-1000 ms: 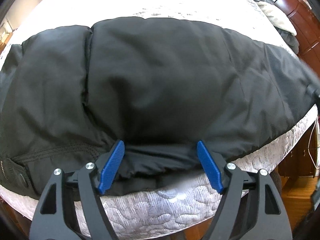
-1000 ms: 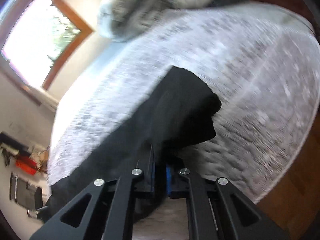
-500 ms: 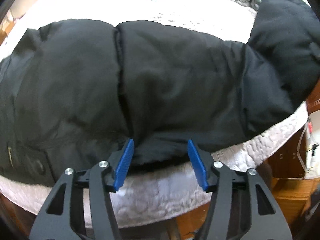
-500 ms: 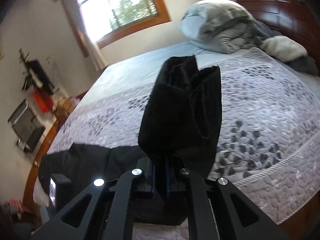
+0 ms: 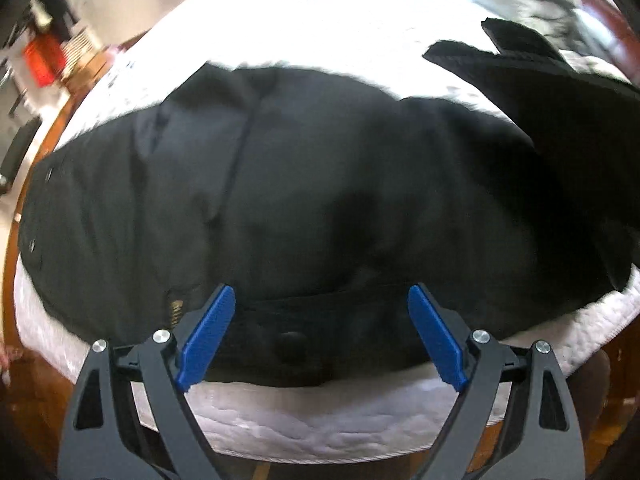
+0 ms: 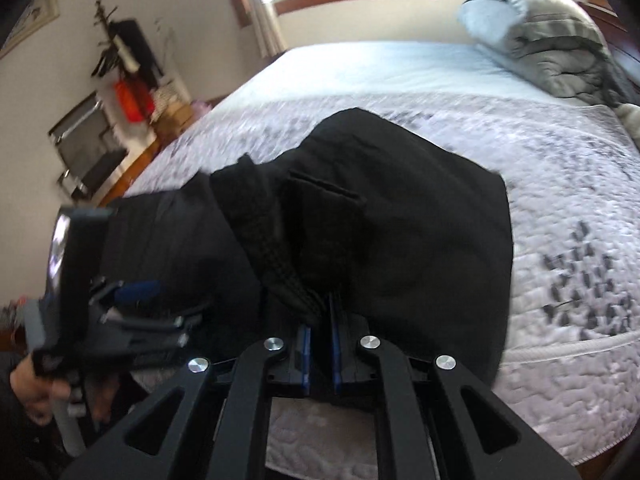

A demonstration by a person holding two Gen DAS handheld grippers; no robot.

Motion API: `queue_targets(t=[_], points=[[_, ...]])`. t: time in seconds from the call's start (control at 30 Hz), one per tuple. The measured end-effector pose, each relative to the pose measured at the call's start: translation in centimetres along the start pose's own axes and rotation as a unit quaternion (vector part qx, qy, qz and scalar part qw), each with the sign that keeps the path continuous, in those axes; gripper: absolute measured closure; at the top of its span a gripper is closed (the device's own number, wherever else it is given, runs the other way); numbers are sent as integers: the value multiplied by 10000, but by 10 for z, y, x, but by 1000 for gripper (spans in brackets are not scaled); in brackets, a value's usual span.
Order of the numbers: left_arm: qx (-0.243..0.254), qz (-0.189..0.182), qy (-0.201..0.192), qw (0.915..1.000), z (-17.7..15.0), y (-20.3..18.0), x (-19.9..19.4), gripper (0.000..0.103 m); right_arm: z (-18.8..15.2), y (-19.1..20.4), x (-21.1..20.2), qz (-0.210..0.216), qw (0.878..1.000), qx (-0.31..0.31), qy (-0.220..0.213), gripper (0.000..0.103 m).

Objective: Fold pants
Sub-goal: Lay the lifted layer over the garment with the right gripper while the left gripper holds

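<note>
Black pants (image 5: pixel 320 184) lie across the near edge of the bed. My left gripper (image 5: pixel 320 300) is open, its blue pads on either side of the waistband button area, and holds nothing. My right gripper (image 6: pixel 320 320) is shut on the leg end of the pants (image 6: pixel 400 220) and holds it over the rest of the garment. The raised leg end shows at the upper right of the left wrist view (image 5: pixel 540 80). The left gripper also shows in the right wrist view (image 6: pixel 132 292), at the left.
The quilted bedspread (image 6: pixel 560 220) covers the bed. A grey rolled duvet (image 6: pixel 548 36) lies at the head. A wooden floor, a black chair (image 6: pixel 84 148) and clutter stand beyond the bed's far left side.
My right gripper has carried the leg end leftward and down over the pants. My left gripper has opened wider and shifted toward the waistband.
</note>
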State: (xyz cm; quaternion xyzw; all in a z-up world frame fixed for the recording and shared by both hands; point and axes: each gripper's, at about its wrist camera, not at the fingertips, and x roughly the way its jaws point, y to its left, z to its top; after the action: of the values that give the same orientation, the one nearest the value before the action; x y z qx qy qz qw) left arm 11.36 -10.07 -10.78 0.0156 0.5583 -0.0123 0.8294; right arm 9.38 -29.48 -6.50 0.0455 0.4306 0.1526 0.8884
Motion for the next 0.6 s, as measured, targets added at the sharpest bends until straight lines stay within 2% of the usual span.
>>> queue_targets(t=[0.07, 0.3, 0.37, 0.4, 0.43, 0.5, 0.6], points=[[-84, 147, 53, 9998, -1, 11, 10, 15, -7, 11, 11, 90, 9997, -158, 176, 95], [-204, -35, 75, 9998, 3, 24, 12, 15, -27, 36, 48, 6, 9959, -534, 737, 95], [-173, -71, 78, 9998, 4, 24, 13, 15, -30, 35, 56, 29, 9954, -450, 848, 89], [-152, -92, 77, 9998, 4, 25, 12, 15, -31, 32, 56, 141, 9957, -325, 854, 82], [-150, -117, 68, 9998, 3, 27, 10, 15, -31, 29, 54, 326, 9953, -208, 889, 62], [-164, -153, 64, 9997, 4, 32, 1, 15, -33, 26, 49, 682, 9934, -39, 919, 47], [-209, -312, 17, 9993, 0, 41, -5, 15, -30, 28, 31, 1019, 9923, 34, 707, 44]])
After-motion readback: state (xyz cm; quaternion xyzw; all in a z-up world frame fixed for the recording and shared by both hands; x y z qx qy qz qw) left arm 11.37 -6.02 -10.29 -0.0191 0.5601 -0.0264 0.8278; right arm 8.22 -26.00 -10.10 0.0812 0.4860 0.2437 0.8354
